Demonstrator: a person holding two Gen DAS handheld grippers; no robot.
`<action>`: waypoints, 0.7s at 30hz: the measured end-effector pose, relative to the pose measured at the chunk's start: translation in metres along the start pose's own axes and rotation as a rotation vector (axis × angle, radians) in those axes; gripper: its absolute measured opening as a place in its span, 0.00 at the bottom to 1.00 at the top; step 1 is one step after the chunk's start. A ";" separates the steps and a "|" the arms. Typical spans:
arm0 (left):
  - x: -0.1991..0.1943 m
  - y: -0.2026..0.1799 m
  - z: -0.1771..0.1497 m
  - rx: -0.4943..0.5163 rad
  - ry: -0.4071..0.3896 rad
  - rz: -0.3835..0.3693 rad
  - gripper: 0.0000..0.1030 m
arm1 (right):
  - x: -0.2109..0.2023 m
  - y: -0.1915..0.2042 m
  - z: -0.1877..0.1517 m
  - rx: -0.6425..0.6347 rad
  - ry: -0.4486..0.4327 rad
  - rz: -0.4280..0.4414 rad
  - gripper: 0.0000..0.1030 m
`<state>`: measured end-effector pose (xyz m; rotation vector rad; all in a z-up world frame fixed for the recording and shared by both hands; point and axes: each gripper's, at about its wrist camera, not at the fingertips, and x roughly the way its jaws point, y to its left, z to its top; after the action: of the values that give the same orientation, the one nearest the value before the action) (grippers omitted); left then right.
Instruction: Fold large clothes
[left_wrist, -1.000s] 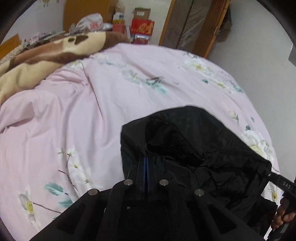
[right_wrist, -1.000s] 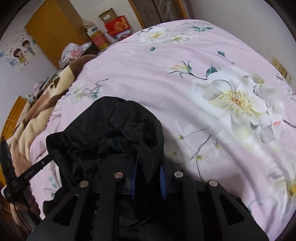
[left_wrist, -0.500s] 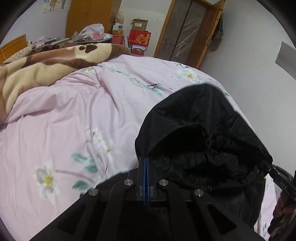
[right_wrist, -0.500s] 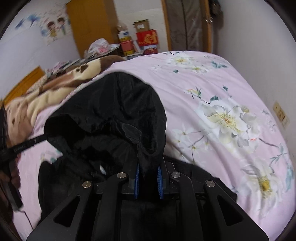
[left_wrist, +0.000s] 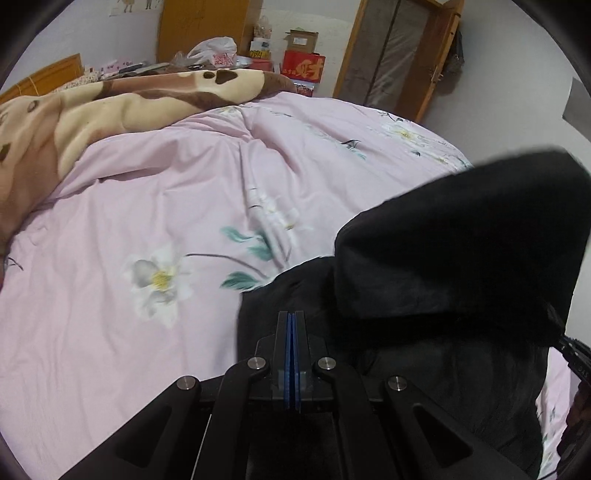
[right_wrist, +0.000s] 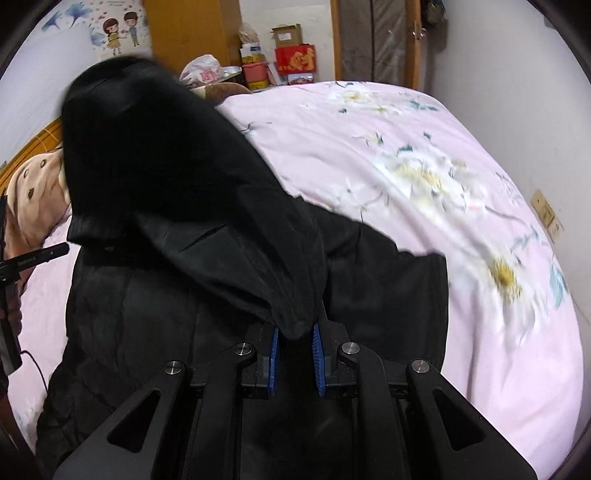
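Observation:
A large black hooded jacket (right_wrist: 207, 229) lies on the pink flowered bed, its hood lifted up. My right gripper (right_wrist: 294, 332) is shut on a bunched edge of the hood, which rises to the upper left in the right wrist view. In the left wrist view the raised hood (left_wrist: 461, 240) hangs at the right, and the jacket body (left_wrist: 424, 387) lies below it. My left gripper (left_wrist: 291, 317) has its blue pads pressed together, with no cloth showing between them. It sits over the jacket's left edge.
The pink flowered duvet (left_wrist: 166, 229) covers the bed. A brown and cream blanket (left_wrist: 92, 110) lies bunched at the far left. Boxes and bags (left_wrist: 295, 62), a wooden wardrobe and a door stand beyond the bed. A wall runs along the right side.
The hood has been lifted higher and swung over the jacket body. The cloth that was at my left gripper's pads no longer shows there. Both views have tilted up toward the room.

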<state>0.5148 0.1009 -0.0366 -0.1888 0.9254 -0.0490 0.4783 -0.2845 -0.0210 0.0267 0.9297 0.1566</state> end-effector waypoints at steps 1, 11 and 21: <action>-0.004 0.004 -0.002 -0.003 0.003 -0.006 0.00 | 0.000 -0.001 -0.002 -0.002 0.003 -0.008 0.15; -0.042 0.007 -0.011 0.049 -0.001 -0.082 0.07 | -0.038 -0.029 -0.011 0.159 -0.049 -0.090 0.17; -0.033 -0.029 -0.002 0.057 0.014 -0.152 0.61 | -0.049 0.132 -0.032 -0.396 -0.174 0.197 0.70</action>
<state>0.4943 0.0764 -0.0070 -0.2057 0.9214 -0.2172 0.4080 -0.1625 0.0108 -0.2318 0.7091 0.5112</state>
